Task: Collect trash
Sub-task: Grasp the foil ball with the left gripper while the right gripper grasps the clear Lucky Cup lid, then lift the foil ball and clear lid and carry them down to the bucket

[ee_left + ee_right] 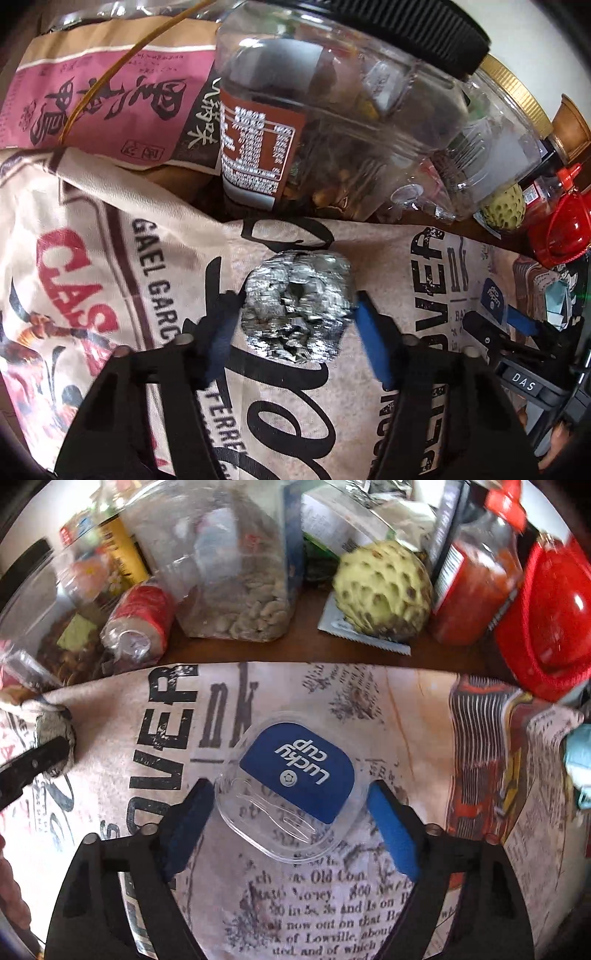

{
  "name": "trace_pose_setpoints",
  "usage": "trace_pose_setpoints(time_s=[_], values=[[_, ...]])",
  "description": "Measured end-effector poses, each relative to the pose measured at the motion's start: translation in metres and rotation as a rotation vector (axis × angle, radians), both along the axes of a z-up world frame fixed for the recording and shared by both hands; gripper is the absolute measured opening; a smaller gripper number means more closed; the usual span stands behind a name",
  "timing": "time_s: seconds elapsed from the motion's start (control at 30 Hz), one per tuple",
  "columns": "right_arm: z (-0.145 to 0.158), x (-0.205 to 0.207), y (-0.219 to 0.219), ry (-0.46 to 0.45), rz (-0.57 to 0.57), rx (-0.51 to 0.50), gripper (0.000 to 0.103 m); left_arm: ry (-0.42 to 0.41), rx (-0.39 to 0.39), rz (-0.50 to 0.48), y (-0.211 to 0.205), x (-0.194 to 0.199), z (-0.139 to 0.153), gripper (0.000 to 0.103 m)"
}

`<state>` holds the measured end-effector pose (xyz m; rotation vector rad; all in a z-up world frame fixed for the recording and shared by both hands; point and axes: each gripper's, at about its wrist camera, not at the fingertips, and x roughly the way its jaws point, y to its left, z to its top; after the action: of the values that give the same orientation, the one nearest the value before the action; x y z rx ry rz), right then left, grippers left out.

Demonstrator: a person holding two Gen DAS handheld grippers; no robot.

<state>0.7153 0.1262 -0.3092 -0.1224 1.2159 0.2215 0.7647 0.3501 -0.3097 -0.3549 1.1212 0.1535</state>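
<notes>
- A clear plastic lid (286,788) with a blue "Lucky cup" label is seen at centre, flat on the printed cloth (406,709).
- It is flanked by the right gripper (291,805), its blue pads just beside the rim.
- A custard apple (382,590) is seen at upper right.

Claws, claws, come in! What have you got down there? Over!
Left claw closed on foil ball. Right claw open around clear lid, pads not quite touching. Both on printed cloth. Nothing in the way.
</notes>
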Motion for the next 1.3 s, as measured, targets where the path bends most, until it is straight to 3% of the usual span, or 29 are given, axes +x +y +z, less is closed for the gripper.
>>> trace_pose_setpoints(time_s=[0.3,0.67,0.83,1.0,1.3], values=[[0.029,-0.02,-0.02,-0.048,-0.007,0.069,0.079,-0.031,0.036,-0.014,-0.021,-0.018,0.024,0.053],[0.128,-0.075,-0.097,-0.207,-0.021,0.19,0.078,-0.16,0.055,-0.047,-0.085,-0.065,0.106,0.053],[0.174,-0.106,-0.141,-0.303,-0.007,0.254,0.078,-0.248,0.075,-0.052,-0.138,-0.107,0.155,0.053],[0.199,-0.142,-0.177,-0.372,0.017,0.294,0.078,-0.325,0.092,-0.051,-0.196,-0.155,0.193,0.053],[0.231,-0.209,-0.226,-0.443,0.078,0.344,0.078,-0.373,0.092,-0.054,-0.277,-0.245,0.222,0.053]])
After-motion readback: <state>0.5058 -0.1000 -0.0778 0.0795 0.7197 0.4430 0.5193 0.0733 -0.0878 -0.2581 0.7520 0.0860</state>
